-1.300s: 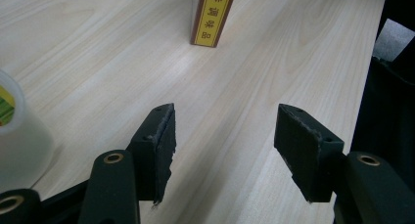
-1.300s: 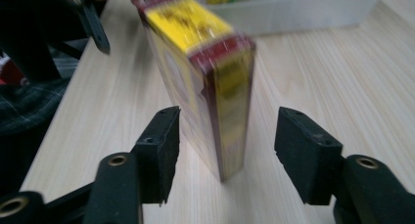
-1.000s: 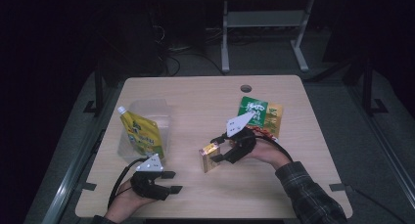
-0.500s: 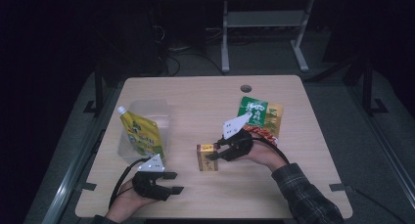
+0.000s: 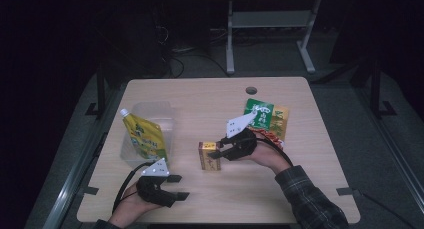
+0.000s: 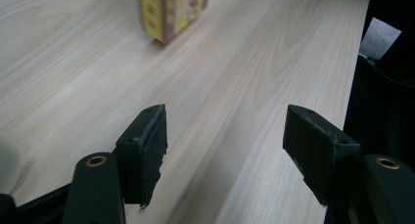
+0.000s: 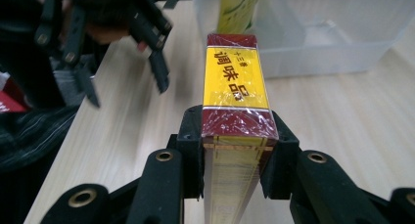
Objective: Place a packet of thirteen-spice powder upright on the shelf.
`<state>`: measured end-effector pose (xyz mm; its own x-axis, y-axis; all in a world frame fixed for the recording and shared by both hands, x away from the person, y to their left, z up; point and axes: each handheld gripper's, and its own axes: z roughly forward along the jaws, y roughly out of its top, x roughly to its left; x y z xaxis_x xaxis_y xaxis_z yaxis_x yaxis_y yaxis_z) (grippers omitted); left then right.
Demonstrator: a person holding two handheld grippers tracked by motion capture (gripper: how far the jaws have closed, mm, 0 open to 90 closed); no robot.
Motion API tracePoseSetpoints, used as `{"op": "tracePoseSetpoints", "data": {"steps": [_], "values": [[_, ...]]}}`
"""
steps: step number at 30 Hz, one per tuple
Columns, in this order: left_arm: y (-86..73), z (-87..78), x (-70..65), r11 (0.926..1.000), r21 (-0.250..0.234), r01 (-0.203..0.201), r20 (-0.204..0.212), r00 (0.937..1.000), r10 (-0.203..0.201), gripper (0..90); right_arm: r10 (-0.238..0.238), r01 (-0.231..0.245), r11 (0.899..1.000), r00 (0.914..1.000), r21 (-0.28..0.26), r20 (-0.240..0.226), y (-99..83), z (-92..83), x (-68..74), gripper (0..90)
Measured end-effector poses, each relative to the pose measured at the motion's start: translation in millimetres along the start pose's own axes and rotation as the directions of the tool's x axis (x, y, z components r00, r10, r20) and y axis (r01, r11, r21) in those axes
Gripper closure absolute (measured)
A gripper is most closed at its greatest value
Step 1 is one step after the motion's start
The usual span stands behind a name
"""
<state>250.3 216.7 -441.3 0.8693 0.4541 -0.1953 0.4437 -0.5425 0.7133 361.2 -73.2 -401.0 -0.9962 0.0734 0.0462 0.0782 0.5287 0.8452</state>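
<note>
Once its jaws had just closed, the right gripper (image 7: pixel 239 150) clenched the box (image 7: pixel 235 82), ready for lifting; the left gripper (image 6: pixel 227 150) had just opened wider, empty.

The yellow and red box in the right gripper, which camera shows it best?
The right gripper view: the box sits close up between the right gripper pads, its label sharp. The high view shows it small and upright on the table; the left gripper view catches its lower part at the top edge.

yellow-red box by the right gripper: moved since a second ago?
No. In the high view the box sits at the same spot, left of the green packet. The right gripper has just closed on it.
</note>
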Motion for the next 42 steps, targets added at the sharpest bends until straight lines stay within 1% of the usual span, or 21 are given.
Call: {"op": "tracePoseSetpoints", "data": {"steps": [1, 2, 4, 5, 7, 9, 12, 15, 16, 17, 18, 19, 20, 21, 25, 28, 29, 30, 31, 34, 42], "values": [[0.2, 0.7, -0.3, 1.0000, -0.001, 0.002, 0.001, 1.0000, -0.002, 32.2, -0.003, 0.003, 1.000, 1.0000, -0.012, 0.007, 3.5, 0.5, -1.7, 66.8], [0.4, 1.0, -0.4, 1.0000, 0.004, -0.005, 0.000, 1.0000, 0.005, 31.9, 0.009, -0.009, 1.000, 0.9999, -0.009, 0.008, 7.2, 1.0, -2.7, 66.8], [0.6, 1.5, -0.8, 1.0000, 0.006, -0.007, -0.001, 1.0000, 0.007, 31.6, 0.000, 0.000, 1.000, 0.9999, -0.009, 0.017, 11.4, 2.2, -4.5, 66.8], [0.7, 2.0, -1.6, 1.0000, 0.006, -0.008, 0.001, 1.0000, 0.008, 31.4, -0.029, 0.029, 0.999, 0.9992, -0.015, 0.026, 20.2, 5.3, -10.0, 66.8], [0.7, 2.4, -1.5, 1.0000, 0.001, -0.006, 0.004, 1.0000, 0.006, 31.1, -0.040, 0.040, 0.999, 0.9986, -0.022, 0.034, 29.8, 8.7, -14.3, 66.8], [1.0, 1.9, -0.8, 0.9999, 0.000, -0.014, 0.002, 0.9999, 0.014, 30.9, -0.037, 0.038, 0.999, 0.9987, -0.030, 0.036, 40.7, 13.3, -19.3, 66.8], [1.3, 0.8, -0.7, 0.9999, -0.002, -0.010, 0.005, 0.9999, 0.010, 30.9, -0.040, 0.041, 0.999, 0.9986, -0.032, 0.034, 53.4, 20.1, -25.2, 66.8], [1.2, 0.6, -0.7, 0.9999, -0.010, -0.006, 0.006, 1.0000, 0.006, 30.6, -0.058, 0.059, 0.997, 0.9977, -0.045, 0.035, 66.7, 29.4, -33.2, 66.7], [1.3, 0.4, -0.7, 0.9999, -0.011, -0.005, 0.007, 1.0000, 0.005, 30.6, -0.058, 0.059, 0.997, 0.9977, -0.045, 0.035, 66.7, 29.4, -33.2, 66.7], [1.5, -0.1, -0.6, 1.0000, -0.006, -0.005, 0.007, 1.0000, 0.005, 30.5, -0.068, 0.069, 0.997, 0.9970, -0.046, 0.038, 76.5, 37.0, -38.7, 66.7], [1.5, -0.1, -0.6, 1.0000, -0.006, -0.005, 0.007, 1.0000, 0.005, 30.6, -0.068, 0.069, 0.997, 0.9970, -0.046, 0.038, 76.5, 37.0, -38.7, 66.7], [1.4, 0.5, -1.0, 0.9999, -0.017, 0.002, 0.011, 0.9999, -0.001, 30.5, -0.077, 0.079, 0.996, 0.9963, -0.049, 0.039, 85.5, 43.5, -43.8, 66.8], [1.4, 0.5, -1.0, 0.9999, -0.017, 0.002, 0.011, 0.9999, -0.001, 30.5, -0.077, 0.079, 0.996, 0.9963, -0.049, 0.039, 85.5, 43.5, -43.8, 66.8], [1.6, -0.1, -0.8, 0.9999, -0.014, -0.002, 0.011, 0.9999, 0.003, 30.5, -0.084, 0.086, 0.995, 0.9958, -0.059, 0.038, 94.0, 49.6, -48.6, 66.8], [1.5, 0.1, -0.7, 0.9999, -0.013, 0.001, 0.009, 1.0000, -0.001, 30.6, -0.095, 0.098, 0.993, 0.9947, -0.061, 0.039, 107.0, 62.3, -55.8, 66.7], [1.6, -0.4, -0.6, 0.9999, -0.009, -0.008, 0.009, 0.9999, 0.009, 30.5, -0.104, 0.107, 0.992, 0.9939, -0.068, 0.037, 111.7, 68.8, -60.1, 66.8], [1.7, -0.3, -0.8, 0.9999, -0.011, -0.007, 0.010, 0.9999, 0.007, 30.5, -0.095, 0.097, 0.993, 0.9950, -0.070, 0.032, 113.6, 71.9, -61.7, 66.7], [1.7, -0.1, -1.1, 0.9999, -0.017, -0.001, 0.012, 0.9999, 0.002, 30.5, -0.105, 0.107, 0.992, 0.9940, -0.067, 0.029, 116.9, 79.3, -65.0, 66.8], [1.7, -0.1, -1.1, 0.9999, -0.017, -0.001, 0.012, 0.9999, 0.002, 30.5, -0.105, 0.107, 0.992, 0.9940, -0.067, 0.029, 116.9, 79.3, -65.0, 66.8], [1.6, 0.1, -0.9, 0.9999, -0.016, 0.004, 0.012, 0.9999, -0.004, 30.5, -0.088, 0.089, 0.994, 0.9960, -0.068, 0.016, 121.2, 93.6, -68.4, 66.7], [2.2, 0.2, -1.4, 0.9998, -0.020, 0.001, 0.016, 0.9999, -0.001, 30.5, -0.091, 0.091, 0.993, 0.9958, -0.077, 0.003, 127.9, 113.8, -73.9, 66.7]]}}
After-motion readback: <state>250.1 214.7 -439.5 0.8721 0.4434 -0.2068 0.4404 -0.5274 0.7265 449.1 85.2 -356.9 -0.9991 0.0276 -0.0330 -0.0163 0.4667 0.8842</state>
